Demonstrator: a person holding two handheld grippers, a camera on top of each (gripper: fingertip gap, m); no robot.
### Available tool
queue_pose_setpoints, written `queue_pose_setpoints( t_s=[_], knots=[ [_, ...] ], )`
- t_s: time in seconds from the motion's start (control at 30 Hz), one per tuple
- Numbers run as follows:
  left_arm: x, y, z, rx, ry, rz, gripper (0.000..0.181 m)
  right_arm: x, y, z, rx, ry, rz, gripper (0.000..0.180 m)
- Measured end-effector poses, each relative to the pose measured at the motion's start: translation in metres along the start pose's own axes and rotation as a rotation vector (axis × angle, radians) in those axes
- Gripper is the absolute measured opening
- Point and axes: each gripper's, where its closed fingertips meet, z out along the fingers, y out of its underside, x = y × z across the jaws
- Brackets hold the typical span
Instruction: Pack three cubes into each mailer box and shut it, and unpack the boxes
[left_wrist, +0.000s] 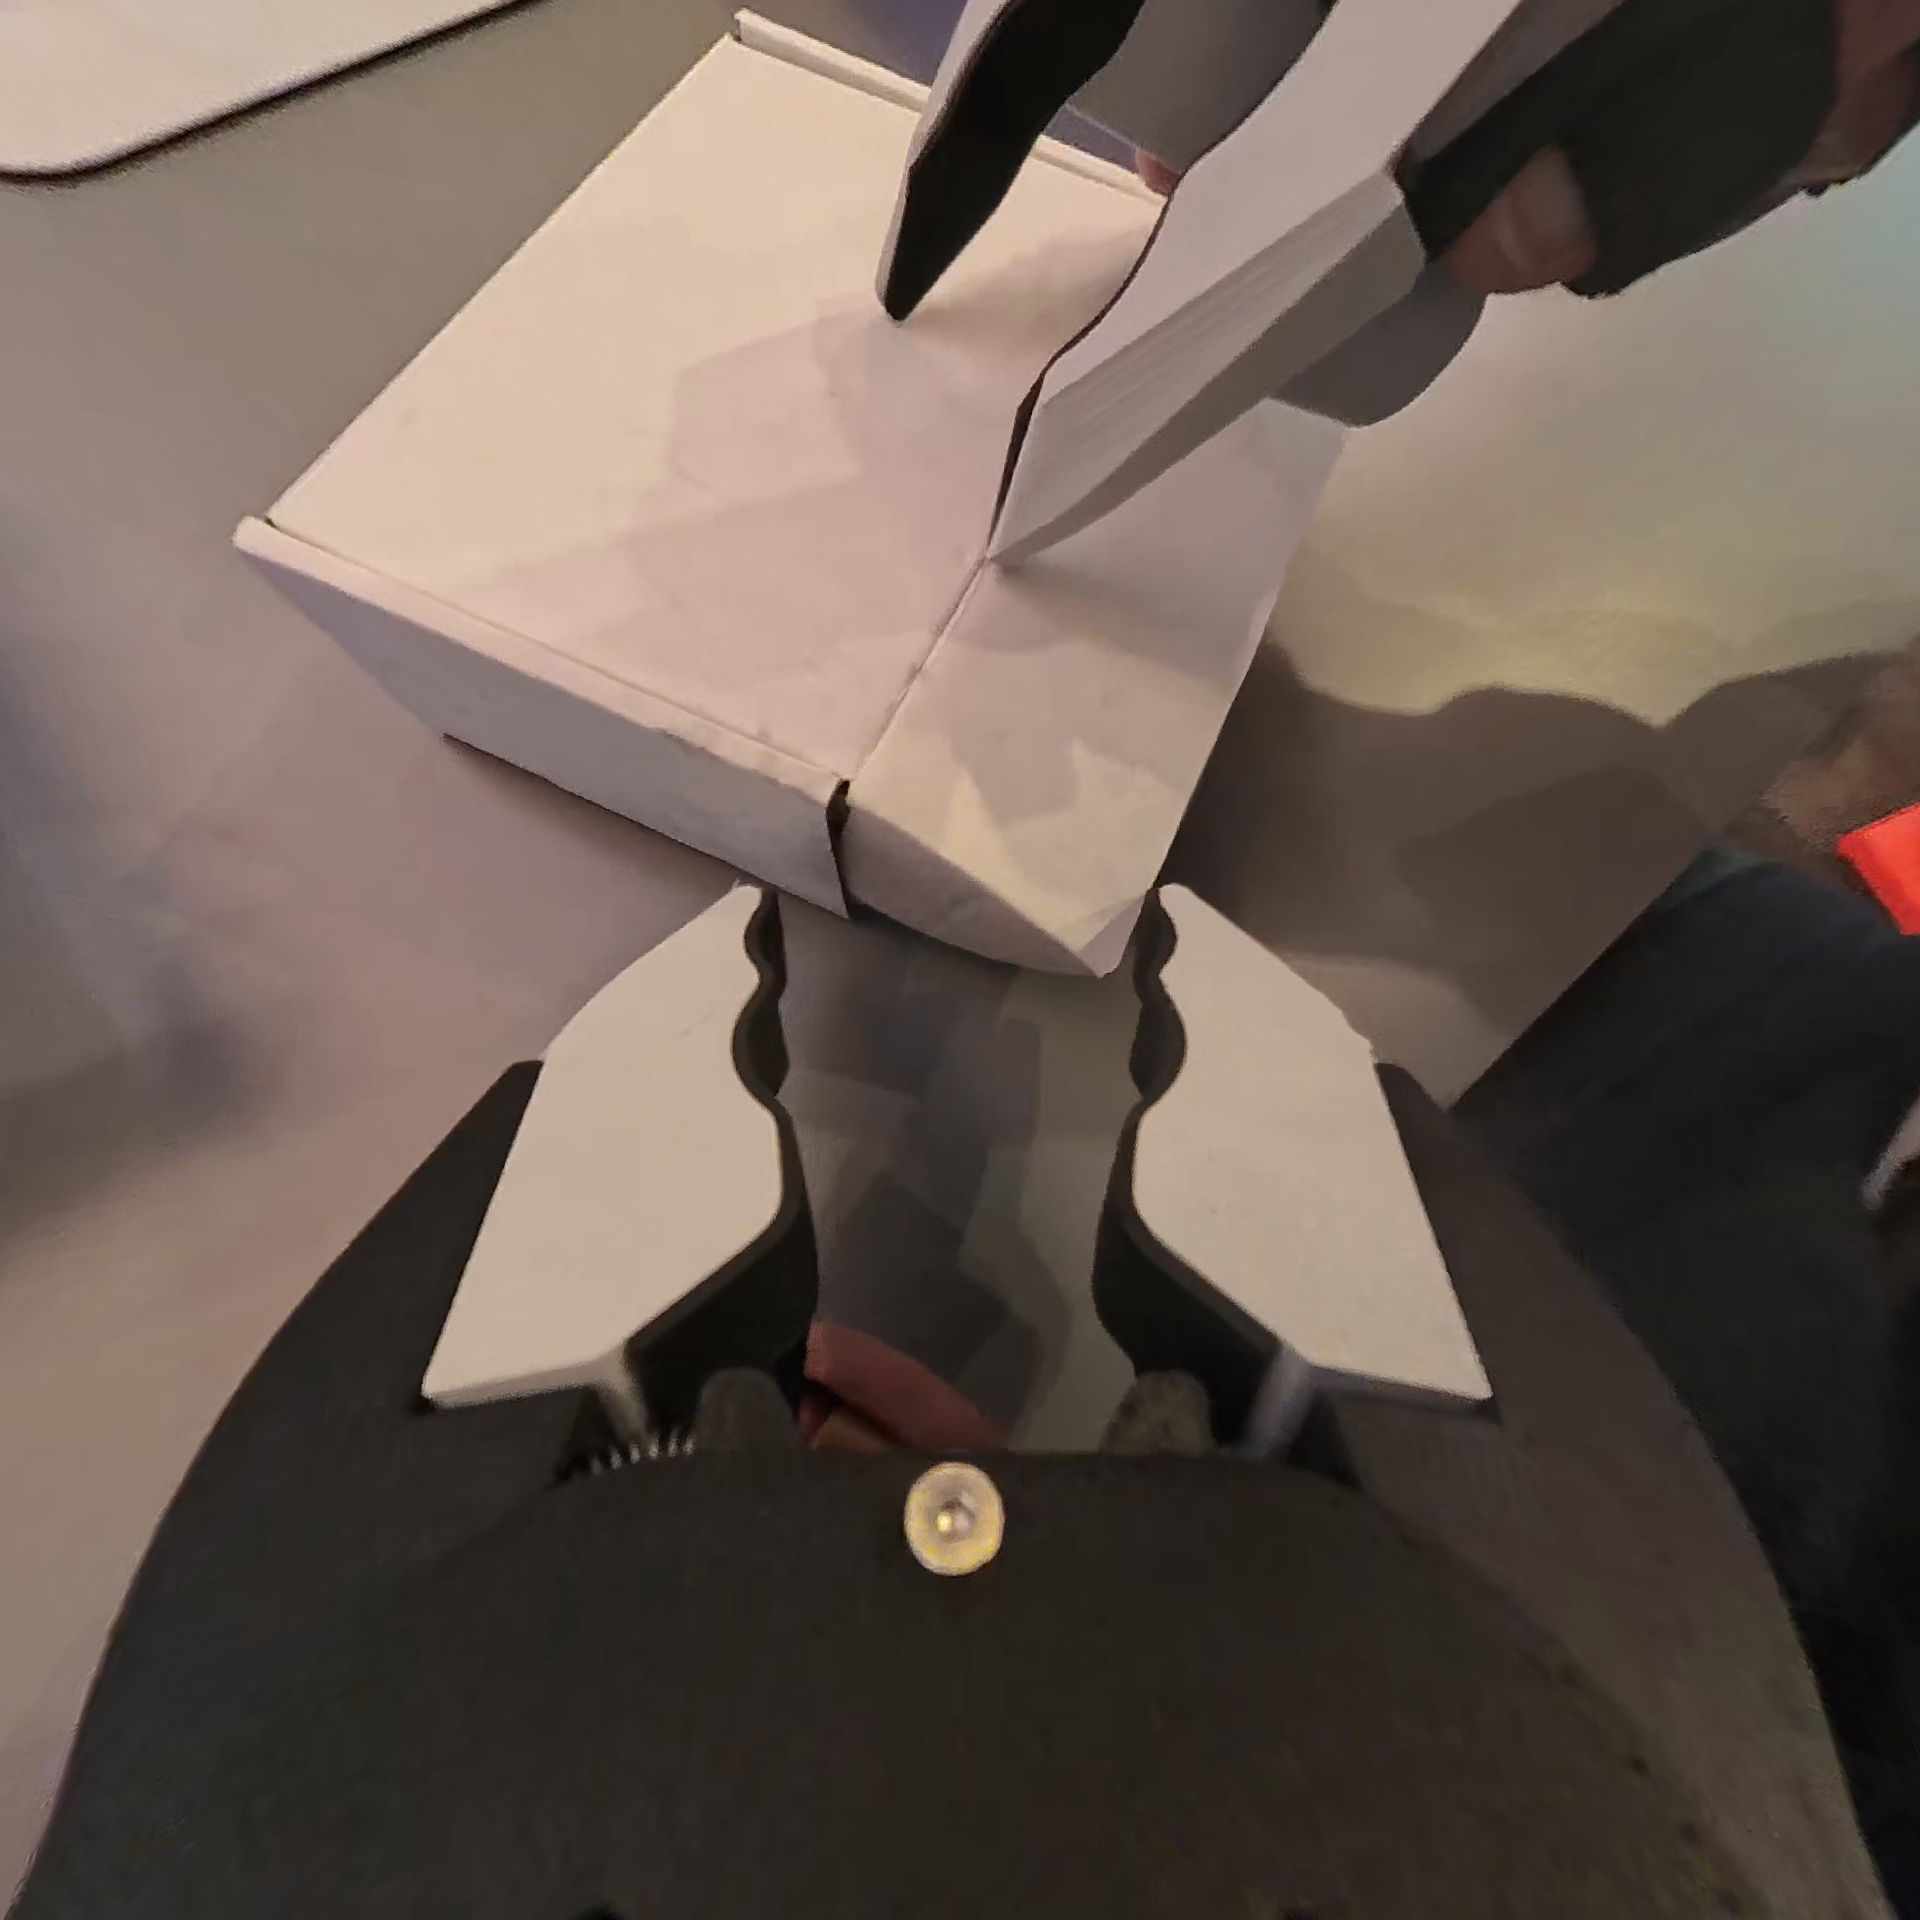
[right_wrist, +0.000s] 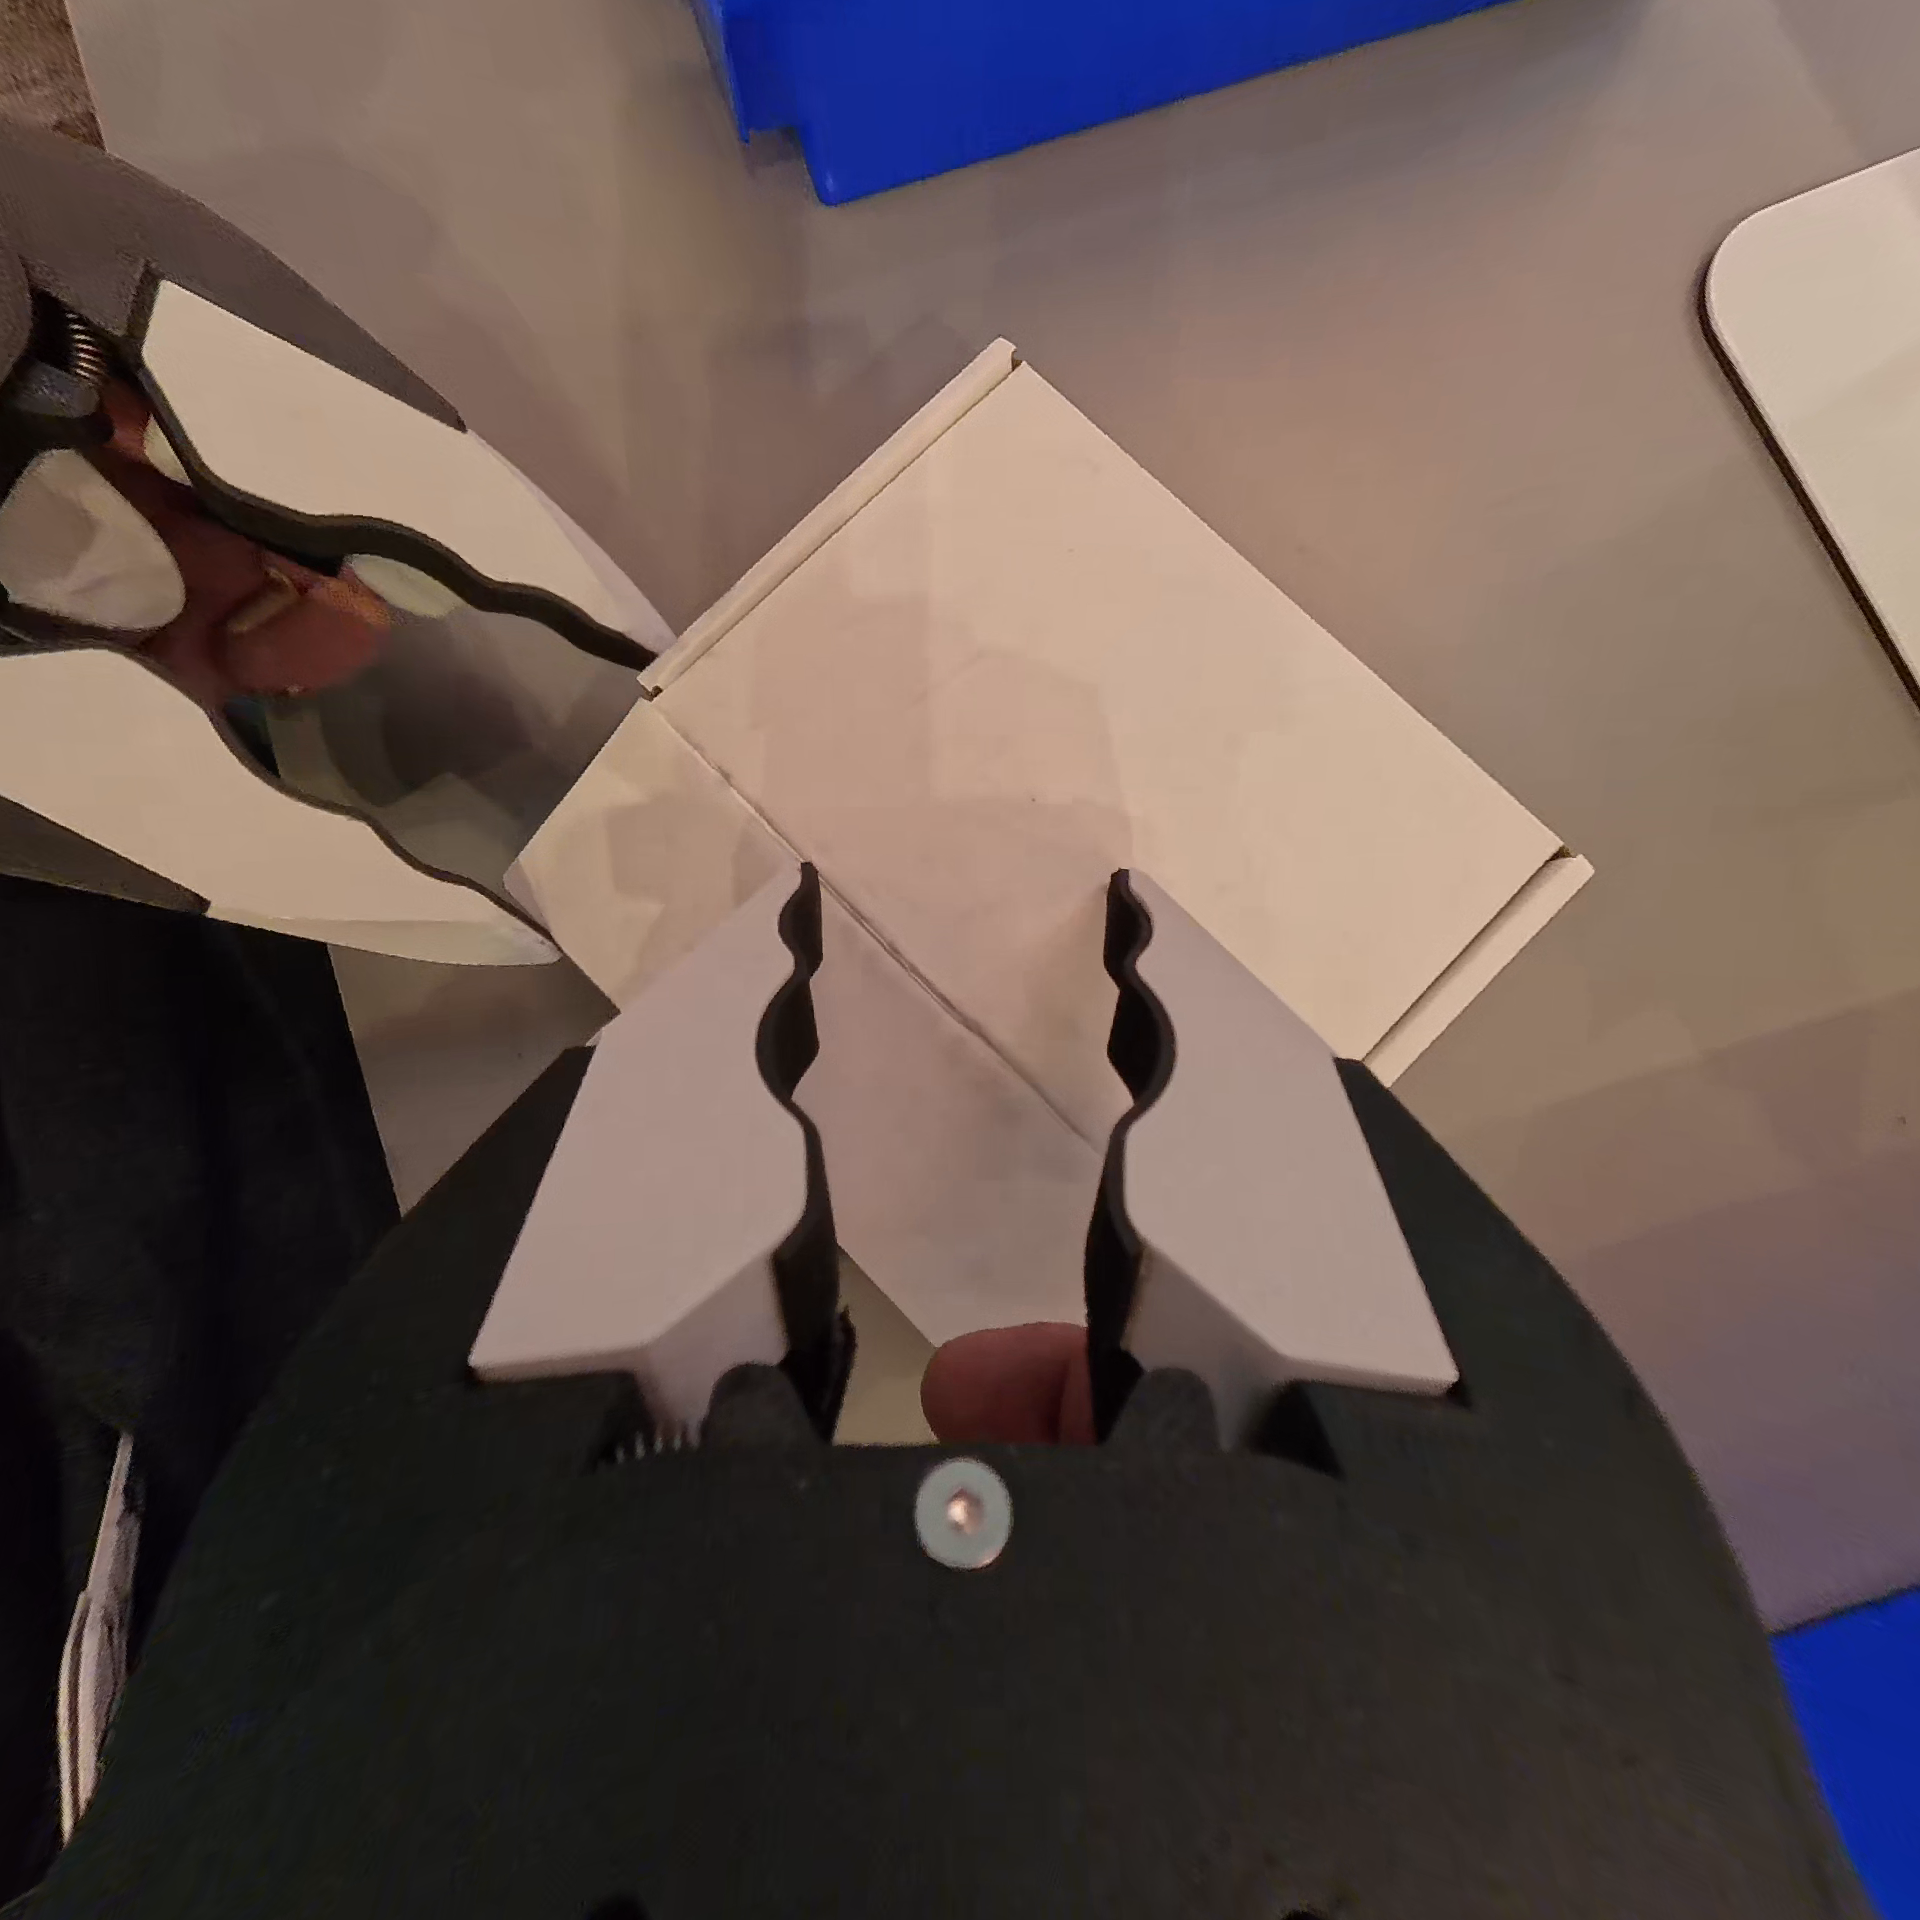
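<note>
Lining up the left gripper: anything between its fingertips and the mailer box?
Nothing: in the left wrist view only bare grey table separates the open left gripper from the mailer box corner.

From my right wrist view, a grey tabletop (right_wrist: 1455, 520) fills the scene. At twelve o'clock sits a bright blue bin (right_wrist: 1039, 94), cut off by the top edge. At three o'clock lies a white board (right_wrist: 1839, 436) with rounded corners and a dark rim. A blue patch (right_wrist: 1849, 1766) shows at five o'clock.
</note>
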Motion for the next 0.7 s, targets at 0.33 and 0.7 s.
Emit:
queue_pose_setpoints(
  t_s=[0.33, 0.7],
  knots=[
    [-0.007, 0.002, 0.006, -0.025, -0.033, 0.144, 0.068, 0.0, 0.001, 0.0, -0.001, 0.003, -0.01, 0.053],
    [-0.008, -0.03, -0.018, 0.017, -0.024, 0.343, 0.082, 0.018, -0.007, -0.034, 0.109, 0.018, 0.042, 0.063]
  ],
)
